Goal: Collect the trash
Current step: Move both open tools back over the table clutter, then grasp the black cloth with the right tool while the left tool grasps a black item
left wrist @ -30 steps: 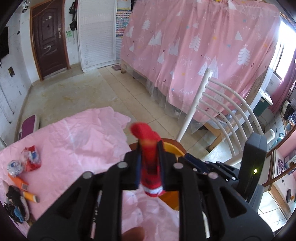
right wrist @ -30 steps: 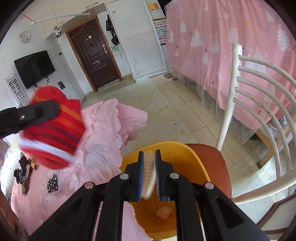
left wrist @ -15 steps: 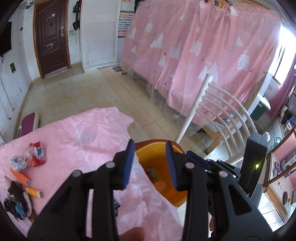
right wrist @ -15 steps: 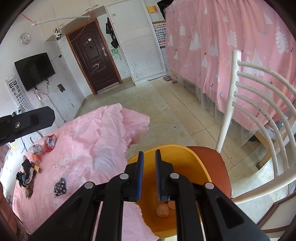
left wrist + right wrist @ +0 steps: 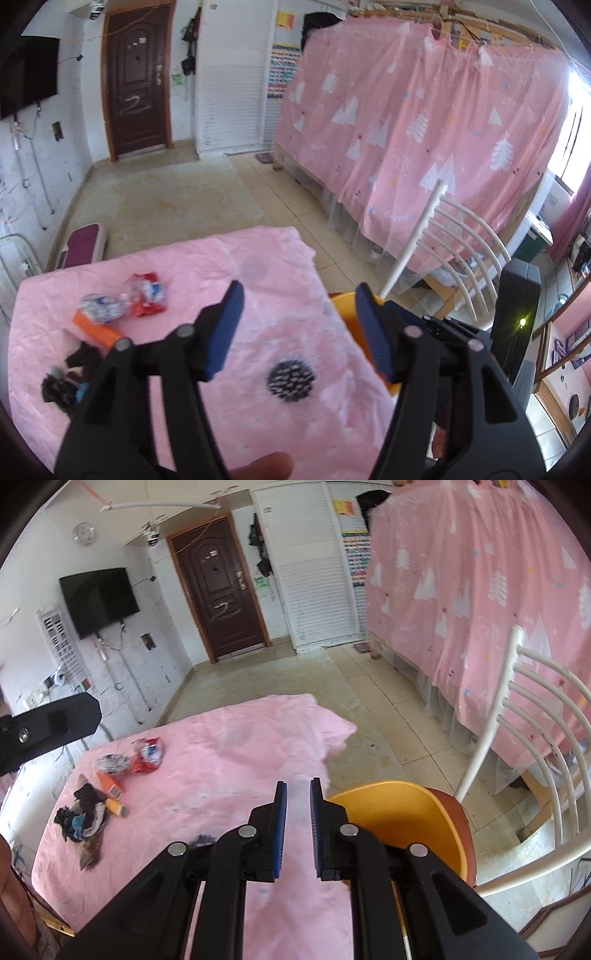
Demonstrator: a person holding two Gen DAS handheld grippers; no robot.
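Observation:
My left gripper (image 5: 300, 295) hangs over the pink tablecloth (image 5: 221, 266), its jaws opening with nothing between them. Below it lies a black dotted scrap (image 5: 291, 380). Further left are a red wrapper (image 5: 146, 295), a crumpled silvery wrapper (image 5: 99, 308), an orange tube (image 5: 98, 330) and a dark heap of scraps (image 5: 70, 373). My right gripper (image 5: 296, 786) is shut and empty, above the cloth's right edge beside the yellow bin (image 5: 399, 812). The right wrist view shows the same red wrapper (image 5: 149, 755), orange tube (image 5: 110, 786) and dark heap (image 5: 83, 818).
The bin stands on a chair with a brown seat (image 5: 456, 812) and a white slatted back (image 5: 546, 738), right of the table. A pink curtain (image 5: 424, 129) hangs beyond it. Tiled floor (image 5: 277, 675) runs to a dark door (image 5: 218, 590).
The left gripper let go of the red wrapper, which dropped into the yellow bin, and its jaws spread wide. The right gripper's pale scrap is gone. Both grippers swung left over the table.

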